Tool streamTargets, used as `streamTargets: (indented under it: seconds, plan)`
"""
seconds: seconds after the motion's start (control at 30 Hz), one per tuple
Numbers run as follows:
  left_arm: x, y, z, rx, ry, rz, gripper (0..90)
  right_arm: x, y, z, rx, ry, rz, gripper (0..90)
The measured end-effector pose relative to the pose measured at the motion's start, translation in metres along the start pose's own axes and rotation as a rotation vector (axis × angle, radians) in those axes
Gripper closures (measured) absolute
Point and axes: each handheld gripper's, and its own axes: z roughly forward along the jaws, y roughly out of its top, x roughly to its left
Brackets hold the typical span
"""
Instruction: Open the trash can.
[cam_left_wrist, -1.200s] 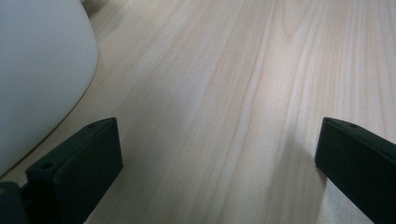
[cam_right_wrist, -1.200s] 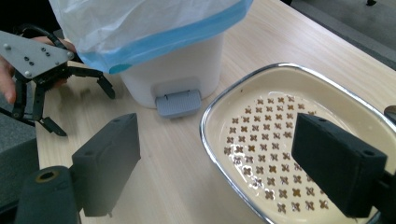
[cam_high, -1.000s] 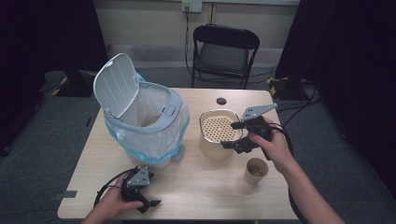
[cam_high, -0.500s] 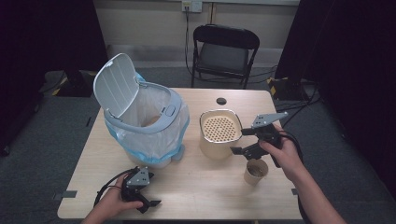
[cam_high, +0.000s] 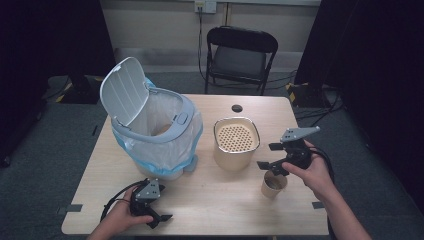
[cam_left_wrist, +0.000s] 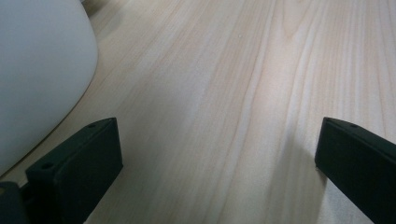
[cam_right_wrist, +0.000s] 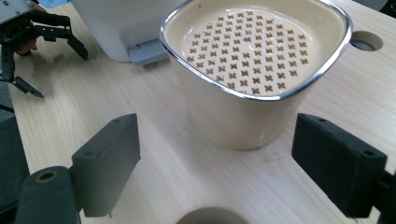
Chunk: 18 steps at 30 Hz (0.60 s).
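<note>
Two grippers are working over a light wooden surface (cam_high: 225, 200). The right gripper (cam_high: 274, 156) is hovering just above a small brown paper cup (cam_high: 273, 185), which is standing upright near the right front part of the surface. Its jaws are spread wide and are holding nothing. In the right gripper view the dark rim of the cup (cam_right_wrist: 212, 215) is showing at the bottom edge, between the two black jaws, and the cream container (cam_right_wrist: 247, 70) with a metal rim and a perforated insert is standing just behind it.

In the high view this cream container (cam_high: 236, 145) is sitting near the middle of the surface, just to the left of the cup and apart from it. A white bin (cam_high: 155, 135) with a raised lid and a pale blue bag liner is standing on the left part of the surface.

The left gripper (cam_high: 160, 215) is resting low at the front left of the surface, in front of the bin, and a hand (cam_high: 122, 217) is holding it. Its jaws are also spread apart and empty; in the left gripper view bare wood is lying between them, and the white wall of the bin (cam_left_wrist: 37, 70) is rising at the left.
</note>
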Motion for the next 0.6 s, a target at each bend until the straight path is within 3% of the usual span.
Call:
streamTargets:
  seconds: [0.6]
  plan:
    - [0.000, 0.000, 0.000, 0.000, 0.001, 0.000, 0.0, -0.009, -0.039, -0.015, -0.011, -0.003, 0.040, 14.7]
